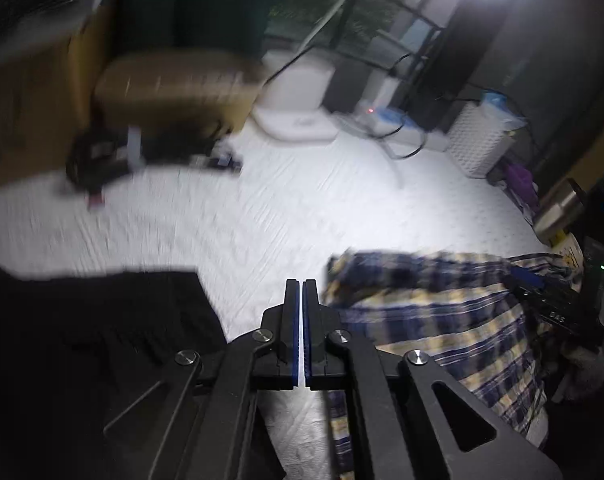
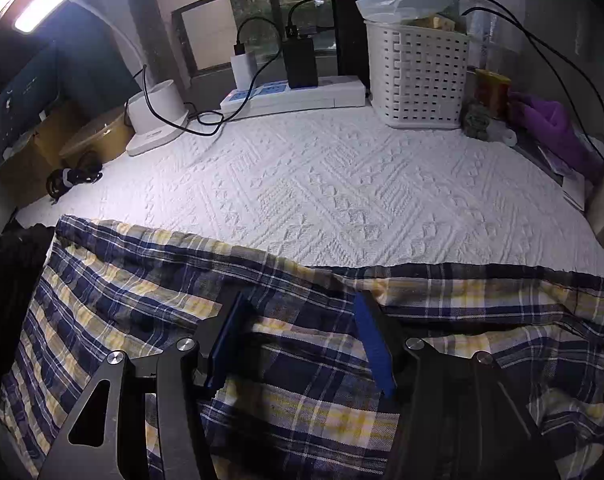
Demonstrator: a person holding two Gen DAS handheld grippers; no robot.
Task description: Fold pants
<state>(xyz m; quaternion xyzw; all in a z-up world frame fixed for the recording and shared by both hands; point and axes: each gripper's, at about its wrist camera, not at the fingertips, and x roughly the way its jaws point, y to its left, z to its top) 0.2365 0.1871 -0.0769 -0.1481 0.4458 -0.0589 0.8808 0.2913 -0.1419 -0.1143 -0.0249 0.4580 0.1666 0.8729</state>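
Observation:
Plaid pants (image 2: 286,344) in navy, white and yellow lie along the near edge of a white textured cloth (image 2: 322,184). My right gripper (image 2: 300,308) is open just above the plaid fabric, its blue pads spread to either side of a wrinkled stretch. In the left wrist view the same pants (image 1: 430,320) lie to the right, with the right gripper (image 1: 554,304) over them. My left gripper (image 1: 301,284) is shut and empty, hovering over bare white cloth (image 1: 262,216) between the plaid pants and a dark garment (image 1: 82,332). The left view is blurred.
At the back stand a white lattice basket (image 2: 418,76), a power strip with chargers and cables (image 2: 294,94), a white lamp base (image 2: 154,120), a purple cloth (image 2: 550,124) and coiled black cable (image 2: 70,180). A brown box (image 1: 174,92) sits at the left.

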